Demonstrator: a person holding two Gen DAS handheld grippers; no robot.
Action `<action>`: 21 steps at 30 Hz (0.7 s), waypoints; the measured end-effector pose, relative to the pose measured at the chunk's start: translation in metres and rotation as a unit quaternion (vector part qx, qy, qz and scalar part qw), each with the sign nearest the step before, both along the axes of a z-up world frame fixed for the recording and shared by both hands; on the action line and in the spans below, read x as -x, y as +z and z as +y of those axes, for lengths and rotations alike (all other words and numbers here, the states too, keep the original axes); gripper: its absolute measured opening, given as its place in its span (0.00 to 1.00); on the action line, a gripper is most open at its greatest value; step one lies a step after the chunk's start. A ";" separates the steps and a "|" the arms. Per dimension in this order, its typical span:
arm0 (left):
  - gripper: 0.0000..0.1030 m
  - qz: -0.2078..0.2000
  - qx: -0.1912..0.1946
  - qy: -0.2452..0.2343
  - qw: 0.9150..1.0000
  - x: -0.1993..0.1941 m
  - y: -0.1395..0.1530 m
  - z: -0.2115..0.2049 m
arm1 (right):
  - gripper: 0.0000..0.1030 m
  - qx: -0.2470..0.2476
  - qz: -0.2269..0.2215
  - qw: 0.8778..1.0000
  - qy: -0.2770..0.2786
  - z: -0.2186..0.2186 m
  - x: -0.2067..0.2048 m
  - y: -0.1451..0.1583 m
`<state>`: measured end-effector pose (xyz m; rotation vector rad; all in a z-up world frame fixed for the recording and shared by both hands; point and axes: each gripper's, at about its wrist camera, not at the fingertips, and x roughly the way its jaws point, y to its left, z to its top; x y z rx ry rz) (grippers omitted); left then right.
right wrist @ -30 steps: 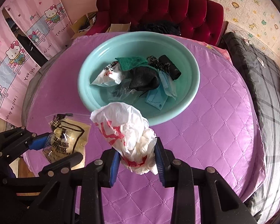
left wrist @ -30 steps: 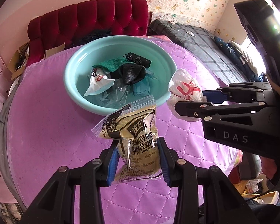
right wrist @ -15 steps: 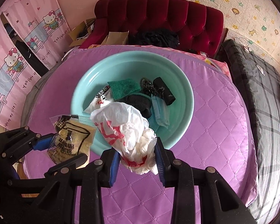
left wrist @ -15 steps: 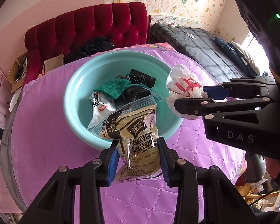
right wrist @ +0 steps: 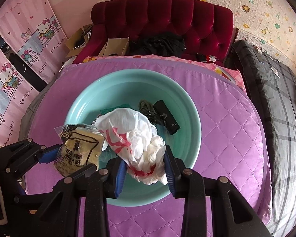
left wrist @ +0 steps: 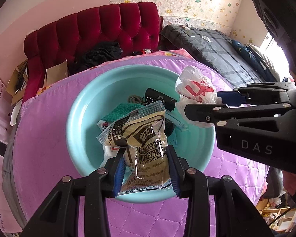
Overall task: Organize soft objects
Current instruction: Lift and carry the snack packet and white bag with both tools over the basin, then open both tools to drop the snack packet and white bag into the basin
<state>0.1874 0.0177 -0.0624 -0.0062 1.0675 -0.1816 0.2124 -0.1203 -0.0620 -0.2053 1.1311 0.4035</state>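
Note:
My left gripper (left wrist: 146, 169) is shut on a tan soy milk powder packet (left wrist: 146, 140), held over the near part of the teal basin (left wrist: 79, 130). My right gripper (right wrist: 145, 170) is shut on a crumpled white plastic bag with red print (right wrist: 134, 136), also above the basin (right wrist: 189, 122). In the left wrist view the right gripper (left wrist: 219, 106) and its bag (left wrist: 195, 88) hang over the basin's right rim. In the right wrist view the left gripper (right wrist: 61, 158) and the packet (right wrist: 79, 148) are at the basin's left rim. The basin holds a green cloth (left wrist: 118, 112), a black pouch (right wrist: 166, 116), cords and masks.
The basin sits on a round table under a purple quilted cover (right wrist: 227, 130). Behind it stands a red tufted sofa (right wrist: 167, 19) with black clothes and cardboard boxes. A bed with grey plaid bedding (right wrist: 276, 102) runs along the right. Pink curtains (right wrist: 15, 59) hang at the left.
Both grippers have moved forward, from short of the basin's near rim to above it. Each kept its hold, the left on the packet and the right on the bag.

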 end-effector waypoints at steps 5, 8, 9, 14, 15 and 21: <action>0.42 0.003 -0.003 0.001 1.000 -0.020 -0.004 0.004 | 0.37 0.003 0.000 1.000 -0.005 0.004 -0.020 -0.004; 0.42 0.008 0.003 -0.001 1.000 -0.031 -0.010 0.006 | 0.37 0.003 -0.001 1.000 -0.009 0.005 -0.031 -0.008; 0.42 0.010 0.007 0.001 1.000 -0.035 -0.012 0.007 | 0.37 0.003 -0.001 1.000 -0.012 0.006 -0.034 -0.009; 0.42 0.010 0.001 0.009 1.000 -0.049 -0.020 0.009 | 0.37 0.004 0.000 1.000 -0.020 0.007 -0.051 -0.016; 0.42 0.011 0.003 0.011 1.000 -0.052 -0.021 0.010 | 0.37 0.005 0.001 1.000 -0.021 0.008 -0.054 -0.018; 0.42 0.015 0.005 0.018 1.000 -0.066 -0.027 0.013 | 0.38 0.006 0.011 1.000 -0.026 0.010 -0.066 -0.028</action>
